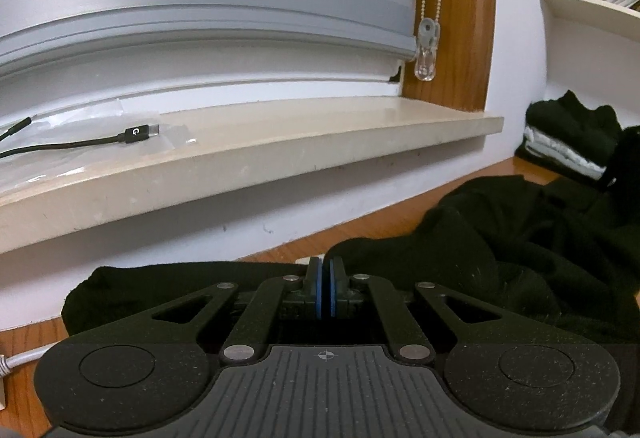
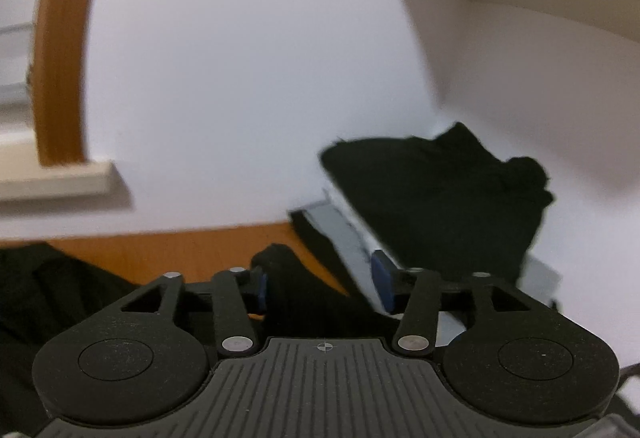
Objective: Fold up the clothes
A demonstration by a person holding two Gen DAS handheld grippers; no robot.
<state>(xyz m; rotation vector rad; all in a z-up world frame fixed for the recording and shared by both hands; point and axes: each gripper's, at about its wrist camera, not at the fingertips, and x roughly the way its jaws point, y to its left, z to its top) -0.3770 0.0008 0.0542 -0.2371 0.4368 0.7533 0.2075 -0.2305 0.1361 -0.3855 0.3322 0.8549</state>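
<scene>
**On the wooden worktop, a black garment waits between two grippers**

At the near edge of the worktop [image 1: 392, 222], the left gripper [image 1: 326, 292] has its blue pads [image 1: 319, 294] pressed flat together. Black cloth lies just under and beside them, but no fabric shows between the pads, so I judge it clenched on nothing rather than holding a hem. The right gripper [image 2: 324, 288] stands with its fingers spread wide, released, and a ridge of the black garment [image 1: 500, 234] rises into the gap between them without being pinched.

The garment itself sprawls rumpled across the wood, bunched toward the right side and trailing left below the window sill [image 1: 280, 146]. It is not yet spread flat, so the step in hand looks like getting a first hold on an edge before any fold. The next move, as I see it, calls for the right fingers to close on that raised ridge, and for the left to open and find a hem of its own.

Both grippers are held low and nearly level, aimed across the worktop at the wall. The right view is smeared, which suggests that hand is moving.

Toward the far right corner, against the wall, sits a stack of folded clothes [image 2: 432, 182], dark over pale. A black cable [image 1: 80, 144] lies on the sill.
</scene>
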